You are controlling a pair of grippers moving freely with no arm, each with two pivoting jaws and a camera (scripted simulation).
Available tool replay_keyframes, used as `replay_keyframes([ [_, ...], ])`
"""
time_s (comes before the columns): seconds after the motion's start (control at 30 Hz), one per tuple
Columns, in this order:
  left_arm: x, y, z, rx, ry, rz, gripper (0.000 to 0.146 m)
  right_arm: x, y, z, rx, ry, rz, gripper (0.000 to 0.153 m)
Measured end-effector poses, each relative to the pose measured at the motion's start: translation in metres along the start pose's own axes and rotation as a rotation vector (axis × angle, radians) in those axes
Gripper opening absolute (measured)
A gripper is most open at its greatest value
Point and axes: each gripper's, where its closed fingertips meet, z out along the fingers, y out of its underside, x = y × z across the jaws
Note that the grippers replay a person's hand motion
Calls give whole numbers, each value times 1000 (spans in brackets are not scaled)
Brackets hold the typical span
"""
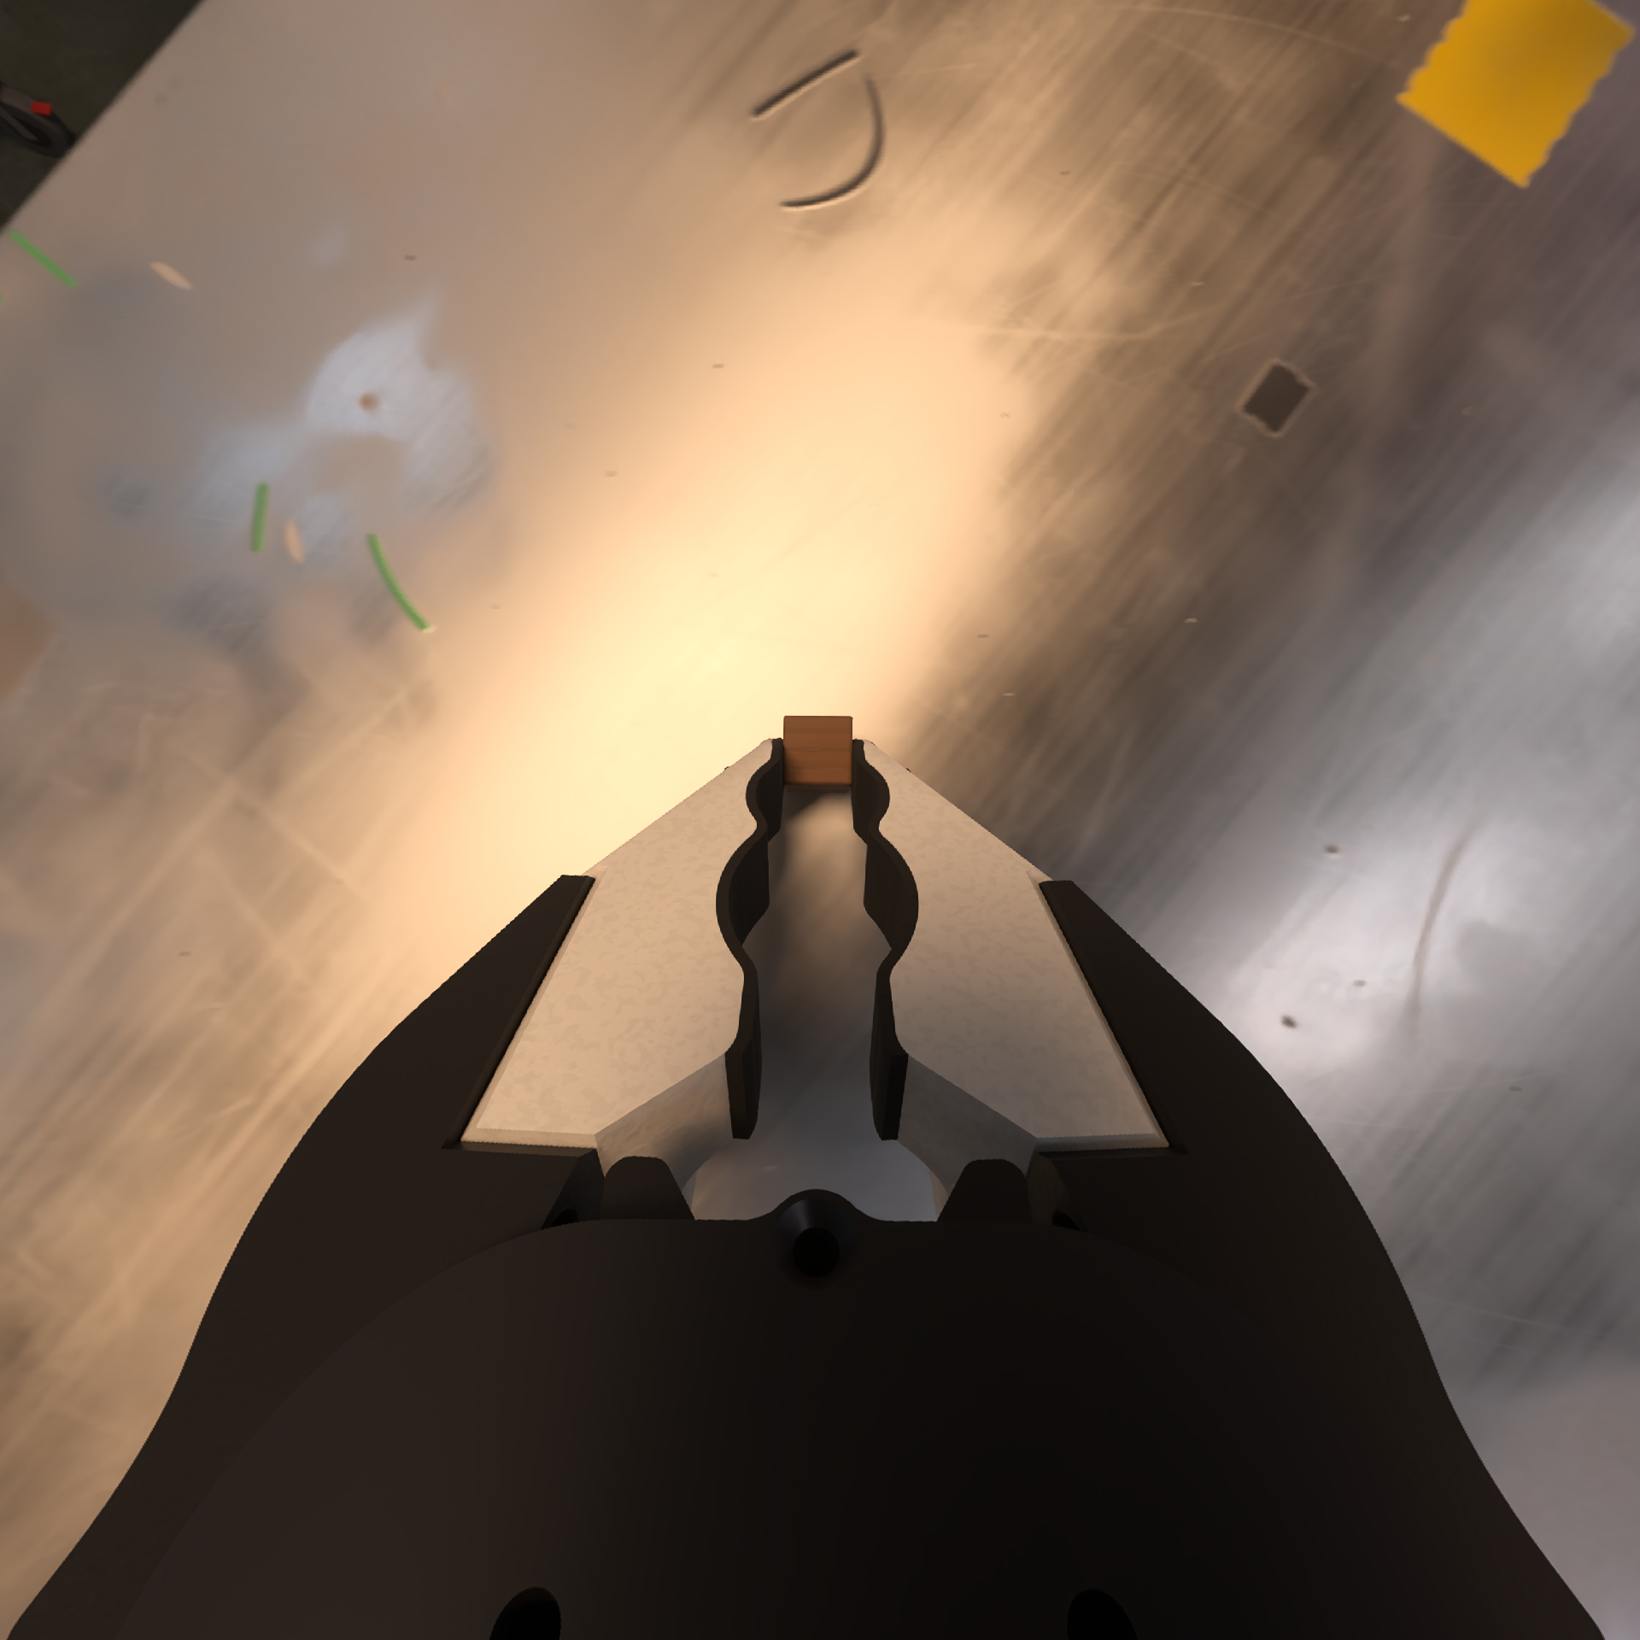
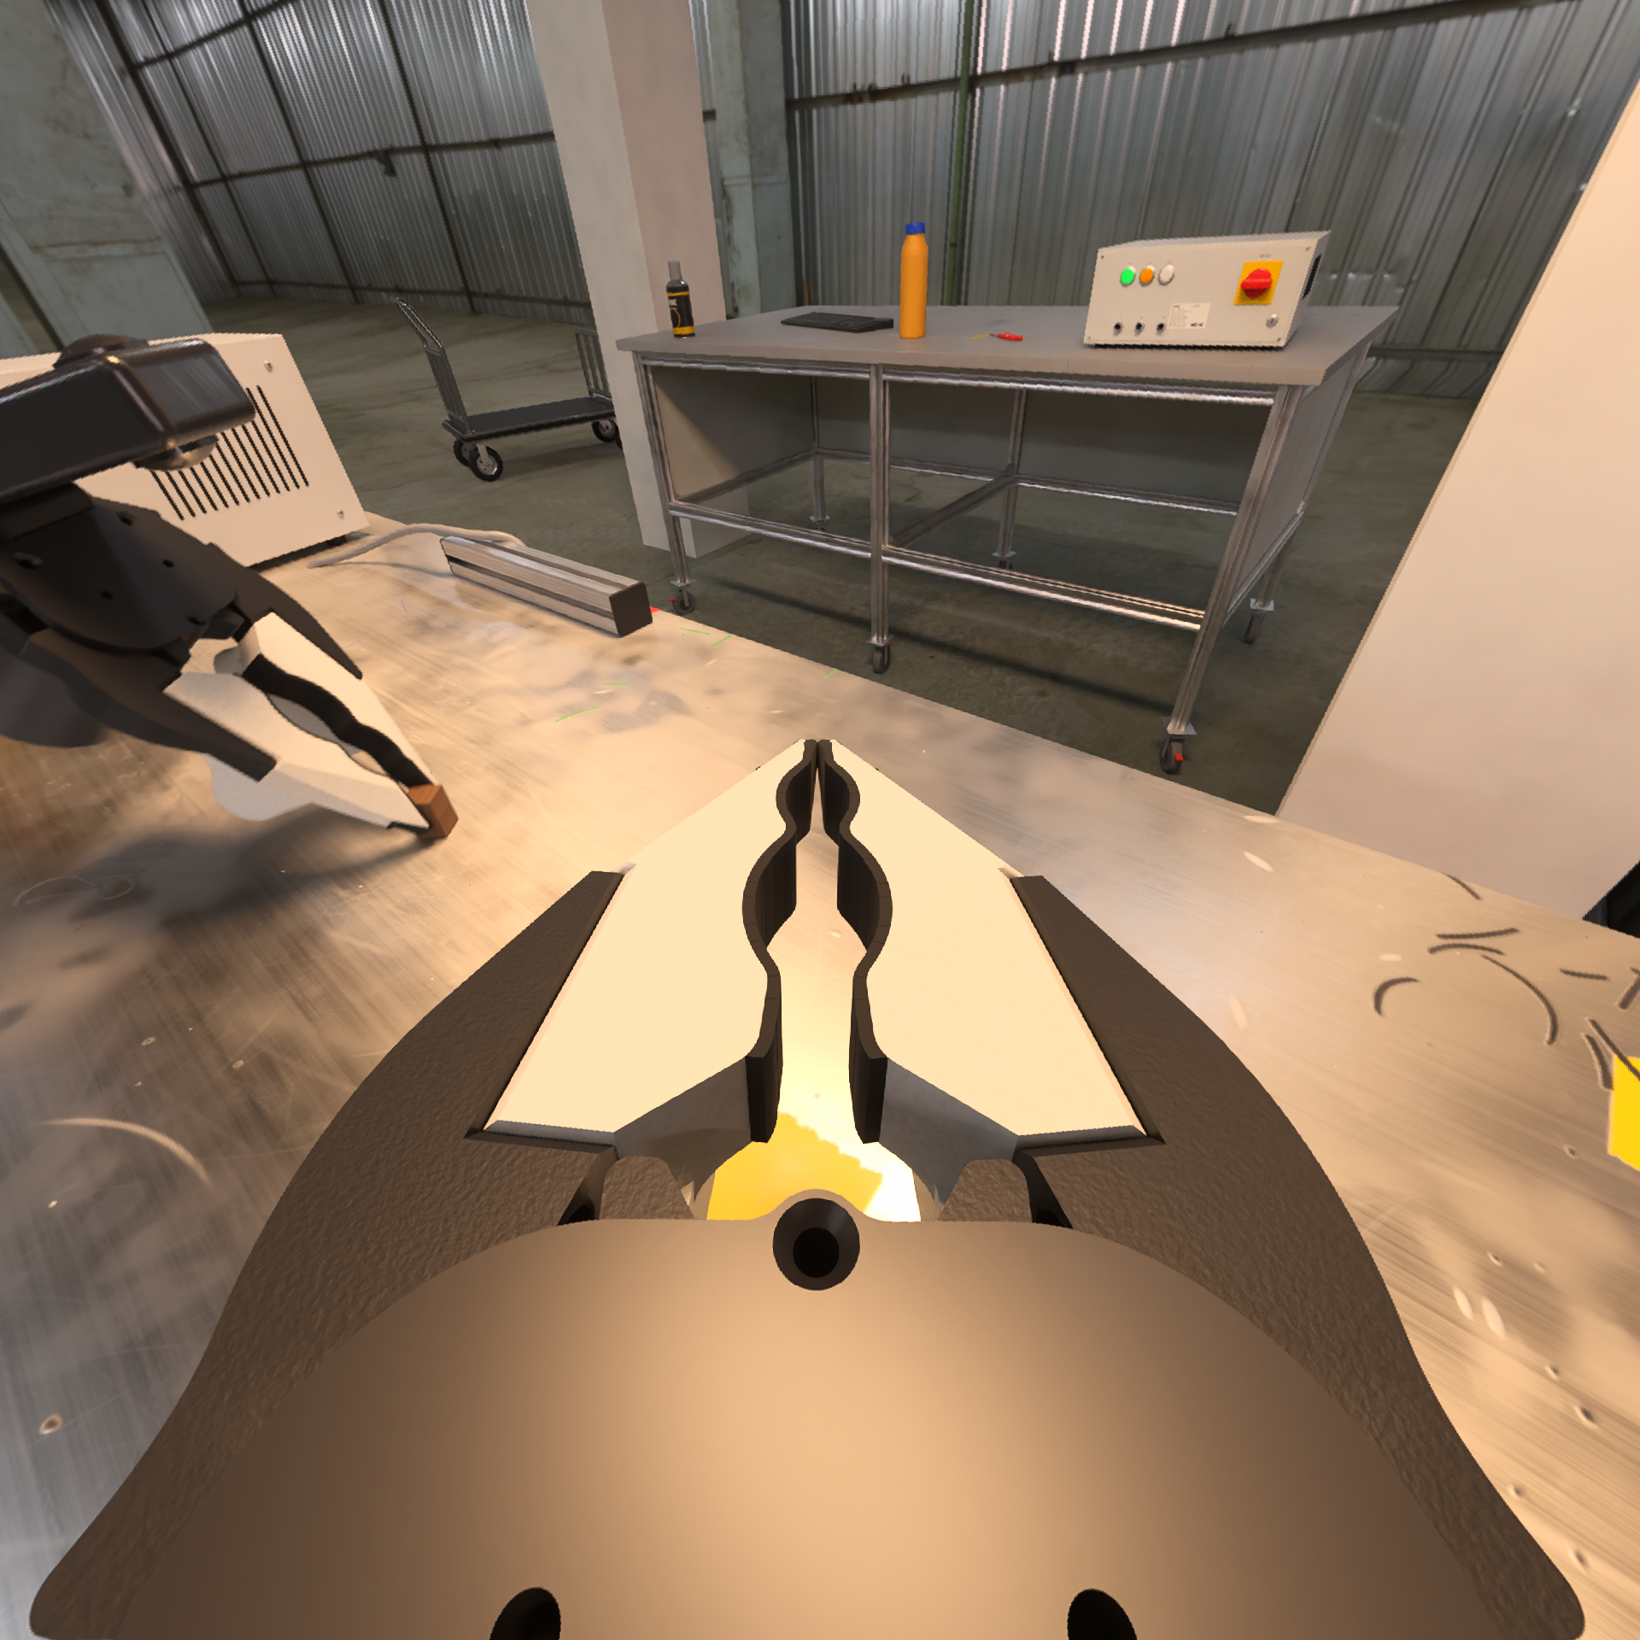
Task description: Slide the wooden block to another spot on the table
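Small brown wooden block [image 1: 817,751]: visible grain, matt. Brushed-metal table top [image 1: 1154,710] around the block: scratched, smeared, glossy in patches. Left gripper [image 1: 817,754] pinching the block: pale, faintly speckled matt fingers [image 1: 657,932], dark wavy pads. Yellow serrated-edged sheet [image 1: 1517,84] far beyond the block: flat, matt.

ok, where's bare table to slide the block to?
Ahead of the left gripper and its wooden block, the table is bare up to the curved scratches. Tighter: green bits left, yellow patch far right.
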Motion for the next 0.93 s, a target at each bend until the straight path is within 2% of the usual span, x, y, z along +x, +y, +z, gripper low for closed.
replay_keyframes([
  [0.23,61,1,-2,13,38,-39,14,-12,-6,-3,12,-31,-27,0],
  [0.37,79,5,-3,10,45,-41,14,-20,-6,-4,10,-54,-48,0],
  [0.47,88,8,-5,-7,71,-35,44,-23,-5,-5,6,-64,-63,0],
  [0.57,94,12,-10,-35,115,-14,51,-24,-4,-5,0,-68,-66,0],
  [0.63,90,11,-16,-25,145,-4,51,-24,-4,-4,-2,-66,-67,0],
  [0.73,58,1,-23,37,94,24,47,-24,-3,-3,-6,-68,-58,0],
  [0.83,16,-7,-18,54,31,47,42,-24,-1,-2,-13,-71,-59,0],
  [0.93,0,-17,-9,52,59,44,37,-24,1,-2,-21,-69,-64,0],
])
